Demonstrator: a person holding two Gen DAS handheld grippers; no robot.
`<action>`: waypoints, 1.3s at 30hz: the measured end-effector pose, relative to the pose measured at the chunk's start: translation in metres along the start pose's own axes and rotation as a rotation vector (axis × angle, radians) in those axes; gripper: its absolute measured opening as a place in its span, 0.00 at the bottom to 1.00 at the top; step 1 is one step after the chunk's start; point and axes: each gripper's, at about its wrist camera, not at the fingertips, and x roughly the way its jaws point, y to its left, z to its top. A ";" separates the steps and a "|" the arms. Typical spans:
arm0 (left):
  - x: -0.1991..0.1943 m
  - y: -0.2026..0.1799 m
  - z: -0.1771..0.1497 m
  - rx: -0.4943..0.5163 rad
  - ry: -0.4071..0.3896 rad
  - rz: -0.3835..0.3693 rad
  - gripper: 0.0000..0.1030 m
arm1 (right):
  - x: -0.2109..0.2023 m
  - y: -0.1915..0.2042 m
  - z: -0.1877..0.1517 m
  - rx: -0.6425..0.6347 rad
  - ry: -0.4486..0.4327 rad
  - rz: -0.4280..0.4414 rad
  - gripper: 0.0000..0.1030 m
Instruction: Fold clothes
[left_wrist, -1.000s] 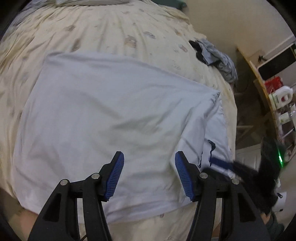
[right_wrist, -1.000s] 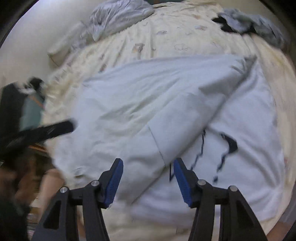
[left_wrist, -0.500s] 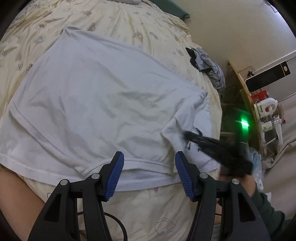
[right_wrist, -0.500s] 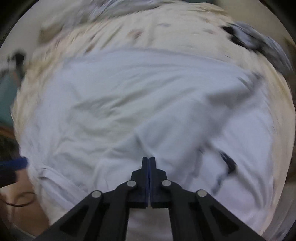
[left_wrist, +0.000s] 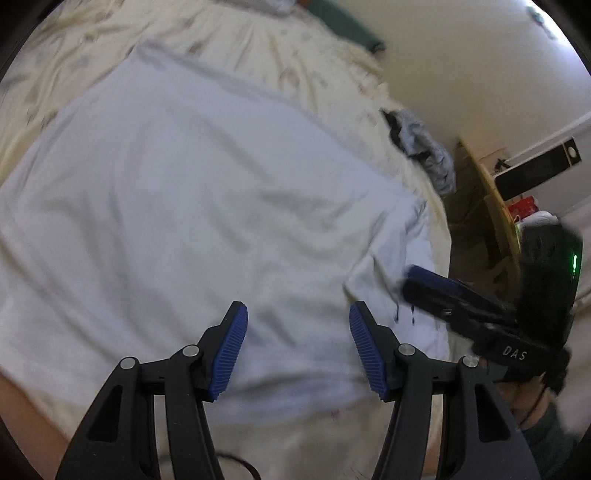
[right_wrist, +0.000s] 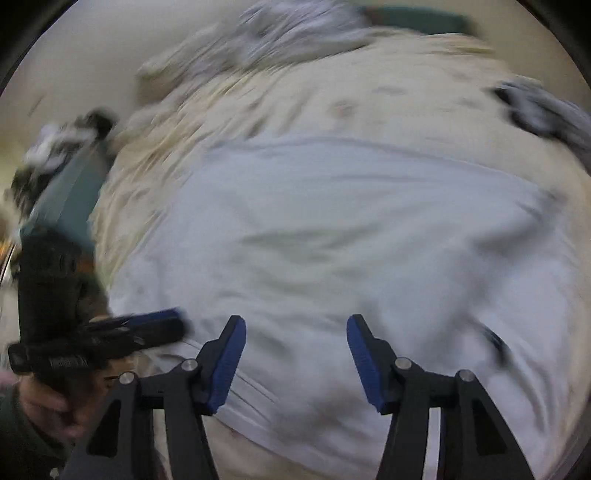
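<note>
A white t-shirt (left_wrist: 184, 203) lies spread flat on the cream bed sheet (left_wrist: 277, 55), one side folded over, with a bit of dark print (left_wrist: 397, 314) showing at its right edge. My left gripper (left_wrist: 298, 314) hangs open just above the shirt's near hem, nothing between its blue pads. In the right wrist view the shirt (right_wrist: 351, 240) fills the middle, blurred. My right gripper (right_wrist: 295, 325) hovers over its near edge, jaws opening, with only cloth below them. Each gripper shows in the other's view: the right gripper (left_wrist: 436, 288) at the shirt's right edge, the left gripper (right_wrist: 155, 326) at its left.
A crumpled grey and dark garment (left_wrist: 424, 147) lies at the bed's far right corner, seen also as a garment (right_wrist: 543, 110) in the right view. A wooden shelf (left_wrist: 491, 192) with bottles stands beyond the bed. A grey blanket (right_wrist: 295, 37) lies at the head.
The right gripper shut fully, slid leftward across the shirt, and now stands open again. The left gripper sank closer to the shirt's near hem, staying open.
</note>
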 end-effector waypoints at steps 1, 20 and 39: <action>0.002 0.006 0.002 -0.017 -0.013 0.009 0.61 | 0.014 0.006 0.006 -0.006 0.035 0.020 0.32; 0.015 0.033 -0.004 -0.012 -0.004 0.096 0.56 | -0.056 -0.086 -0.131 0.310 0.073 -0.516 0.00; 0.015 0.031 -0.009 -0.010 -0.013 0.110 0.57 | -0.014 -0.081 -0.061 0.198 -0.045 -0.536 0.02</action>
